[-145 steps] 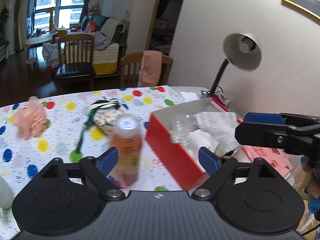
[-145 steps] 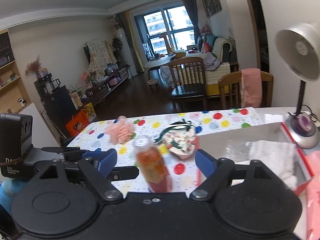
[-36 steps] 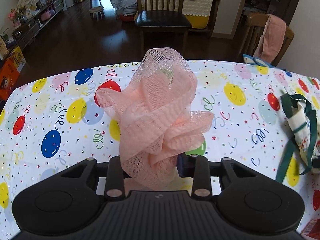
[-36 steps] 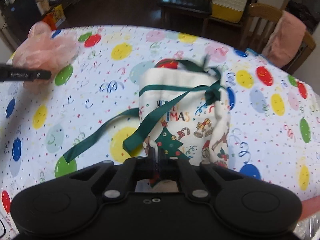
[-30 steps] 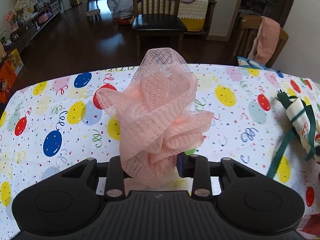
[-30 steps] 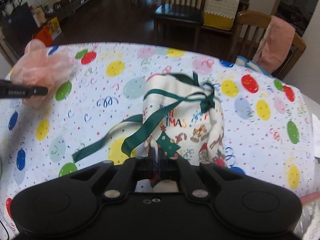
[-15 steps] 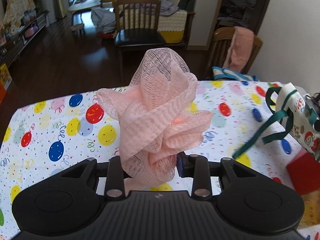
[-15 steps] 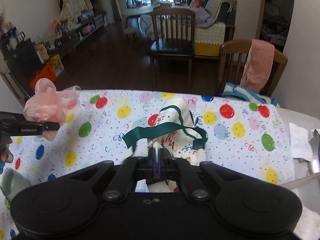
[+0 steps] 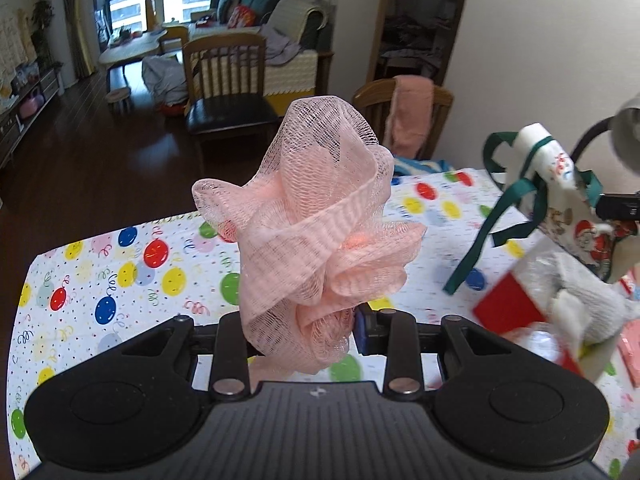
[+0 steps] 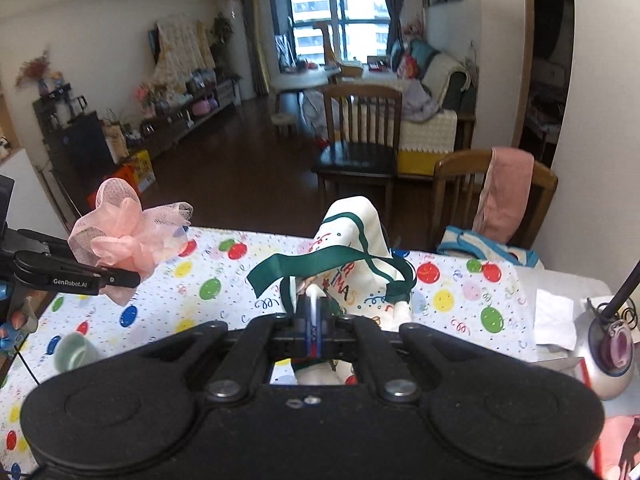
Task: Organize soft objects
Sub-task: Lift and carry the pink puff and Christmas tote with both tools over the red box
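Left wrist view: the left gripper [image 9: 298, 326] has its jaws partly closed, pinching the base of a pink mesh sponge [image 9: 316, 224], which stands up and forward from between them, lifted clear of the balloon-print tablecloth [image 9: 120, 276]. Off to the right of the jaws, the Christmas bag [image 9: 560, 196] hangs in the air, its green ribbon [image 9: 480, 240] trailing down. Below it sits a red box [image 9: 506, 308] with a white towel [image 9: 584, 300] already inside.

Right wrist view: the right gripper [image 10: 313, 322] has its jaws fully closed on the bottom edge of the Christmas bag [image 10: 352, 264], which rises just ahead of them, with ribbon loops draped across it. Well to the left of the jaws is the sponge [image 10: 124, 236] in the left gripper [image 10: 120, 278].

Risks: the dangling ribbon could snag the box wall or the lamp [image 10: 608, 356] right of the jaws. The thin fabric pinch may slip. Both loads converging on one box could collide, and the springy mesh may pop out of the box.
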### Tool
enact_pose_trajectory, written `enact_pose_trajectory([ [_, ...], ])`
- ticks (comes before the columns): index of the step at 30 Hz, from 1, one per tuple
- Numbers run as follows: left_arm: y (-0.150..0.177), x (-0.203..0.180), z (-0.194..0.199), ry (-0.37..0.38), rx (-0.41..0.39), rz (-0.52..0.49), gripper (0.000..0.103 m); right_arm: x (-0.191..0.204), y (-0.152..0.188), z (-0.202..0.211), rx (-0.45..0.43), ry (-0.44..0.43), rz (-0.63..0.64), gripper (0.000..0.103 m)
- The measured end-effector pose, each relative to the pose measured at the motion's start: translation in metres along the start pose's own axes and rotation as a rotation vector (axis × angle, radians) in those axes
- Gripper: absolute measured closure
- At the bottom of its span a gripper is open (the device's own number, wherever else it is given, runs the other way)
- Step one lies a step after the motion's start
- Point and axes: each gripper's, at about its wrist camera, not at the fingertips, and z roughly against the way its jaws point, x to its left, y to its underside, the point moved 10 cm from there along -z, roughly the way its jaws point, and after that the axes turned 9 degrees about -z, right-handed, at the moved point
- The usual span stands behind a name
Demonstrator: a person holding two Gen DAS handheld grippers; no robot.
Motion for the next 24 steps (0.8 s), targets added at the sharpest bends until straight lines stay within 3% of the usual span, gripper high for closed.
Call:
enact_pose_trajectory([
  [13,-0.017,-0.128,0.066,0.089,-0.060,-0.051,0.070,-0.045,0.016,0.074,-0.028,-0.052,0.012,0.101],
  [24,-0.027,-0.257,0.059,0.215,-0.045,-0.127,0.070,-0.109,0.037,0.114,-0.025,-0.037,-0.007,0.101],
])
